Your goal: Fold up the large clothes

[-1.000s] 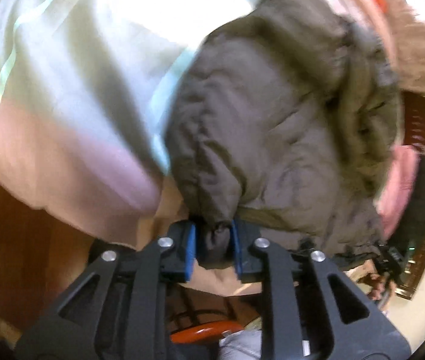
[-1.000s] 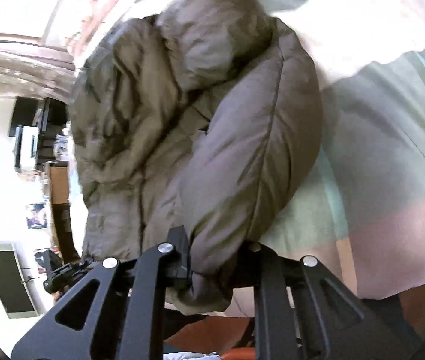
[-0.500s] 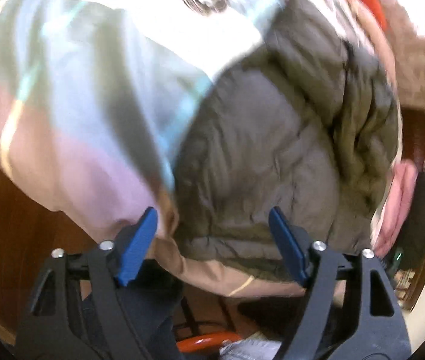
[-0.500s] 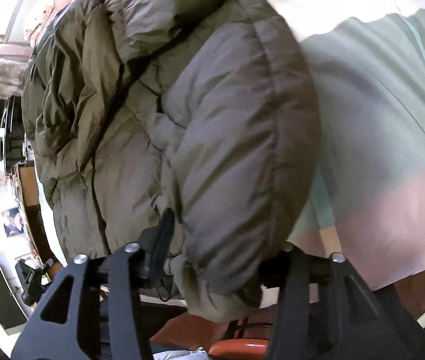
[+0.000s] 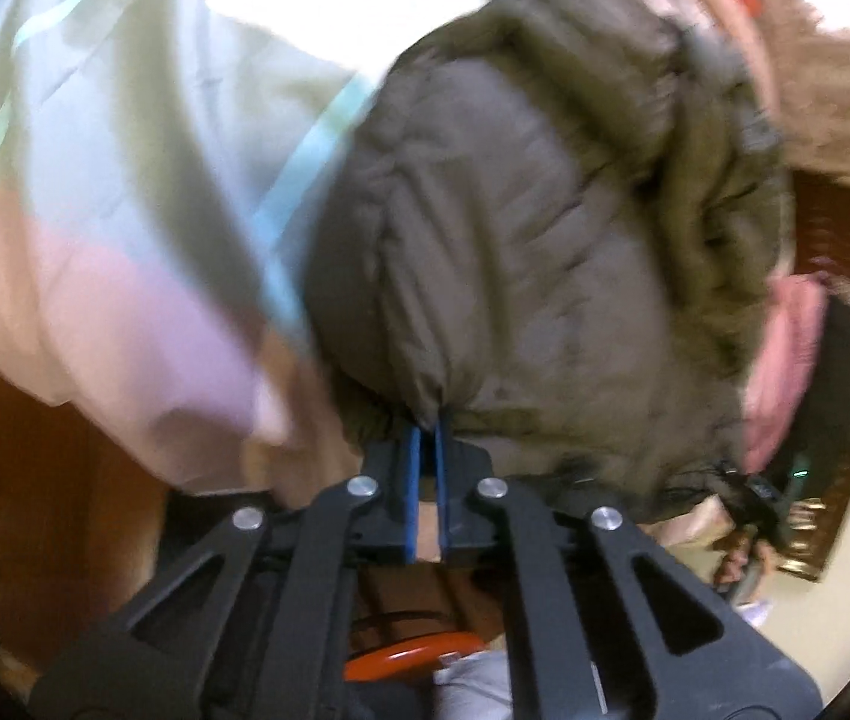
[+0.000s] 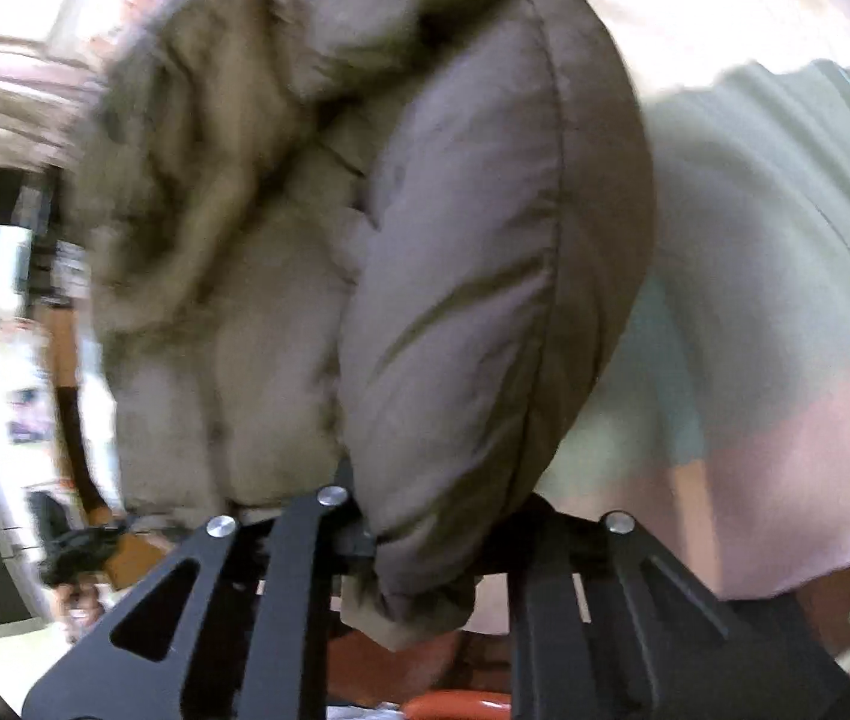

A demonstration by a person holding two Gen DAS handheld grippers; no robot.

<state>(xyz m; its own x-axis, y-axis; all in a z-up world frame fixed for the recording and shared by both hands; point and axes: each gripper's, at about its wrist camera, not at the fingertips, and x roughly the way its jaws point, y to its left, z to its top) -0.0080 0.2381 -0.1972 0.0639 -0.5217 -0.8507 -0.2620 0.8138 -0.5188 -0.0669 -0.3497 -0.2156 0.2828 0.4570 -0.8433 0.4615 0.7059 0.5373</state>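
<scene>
A grey-brown puffer jacket (image 5: 533, 252) lies on a bed with a pastel striped cover (image 5: 125, 180). My left gripper (image 5: 428, 438) is shut, its blue pads pinching the jacket's near hem edge. In the right wrist view the jacket (image 6: 233, 276) fills the middle, and one padded sleeve (image 6: 485, 276) hangs down between my right gripper's fingers (image 6: 425, 540), which are closed on it; the sleeve hides the pads. The image is motion-blurred.
The bed cover (image 6: 785, 240) runs to the near edge, with wooden floor (image 5: 23, 480) below. A pink cloth (image 5: 785, 360) and a fuzzy beige blanket (image 5: 833, 90) lie beyond the jacket. Room furniture (image 6: 17, 276) is at the left.
My left gripper opened half a second ago and has now shut again on the jacket's hem. My right gripper kept hold of the sleeve and shifted slightly.
</scene>
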